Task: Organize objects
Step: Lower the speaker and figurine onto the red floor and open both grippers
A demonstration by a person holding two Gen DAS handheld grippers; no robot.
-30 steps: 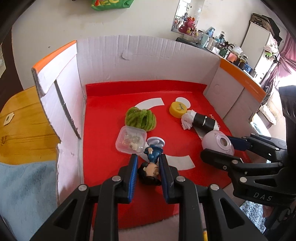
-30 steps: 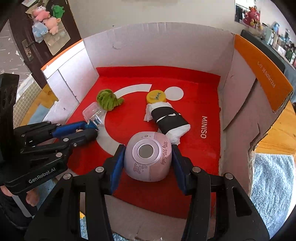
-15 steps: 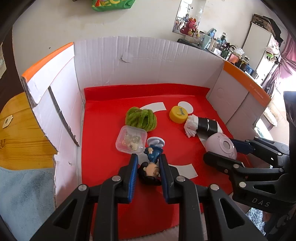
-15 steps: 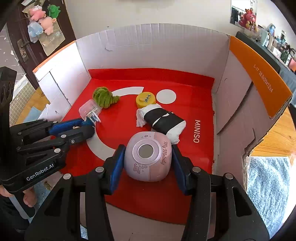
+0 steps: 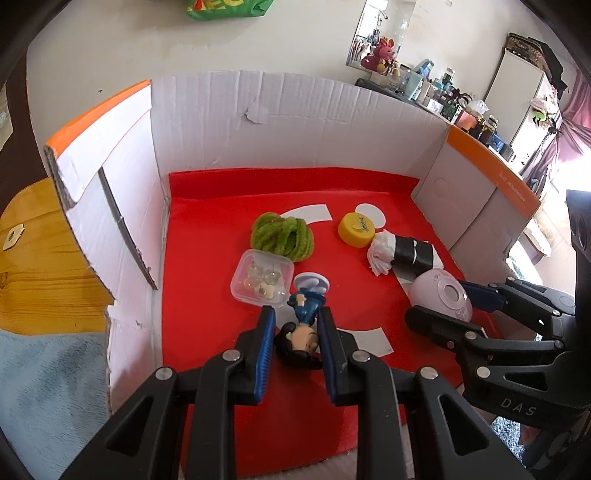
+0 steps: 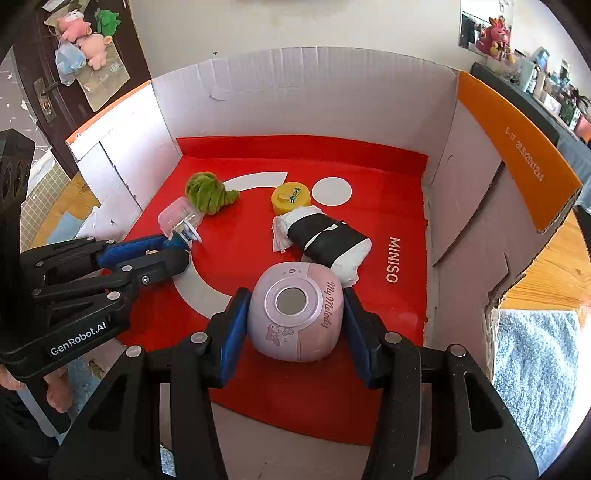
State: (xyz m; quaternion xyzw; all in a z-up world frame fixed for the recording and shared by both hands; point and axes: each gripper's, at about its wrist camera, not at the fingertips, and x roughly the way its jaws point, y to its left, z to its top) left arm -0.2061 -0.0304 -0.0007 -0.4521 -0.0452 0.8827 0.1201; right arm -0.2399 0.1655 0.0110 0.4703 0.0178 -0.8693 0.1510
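This is a lived-in room of a home, likely a bedroom or living room. A long dark shelf crowded with bottles, jars and small boxes [image 5: 454, 105] runs along the white plastered wall, with a pink plush rabbit [image 5: 380, 57] sitting by a mirror. A dark wooden door with a metal handle [image 6: 44, 92] carries hanging pink and green soft toys [image 6: 86, 33]. Pink curtains [image 5: 569, 125] frame a bright window, and a pale blue fluffy rug [image 6: 535, 373] lies on the varnished wooden floor [image 5: 40, 258].
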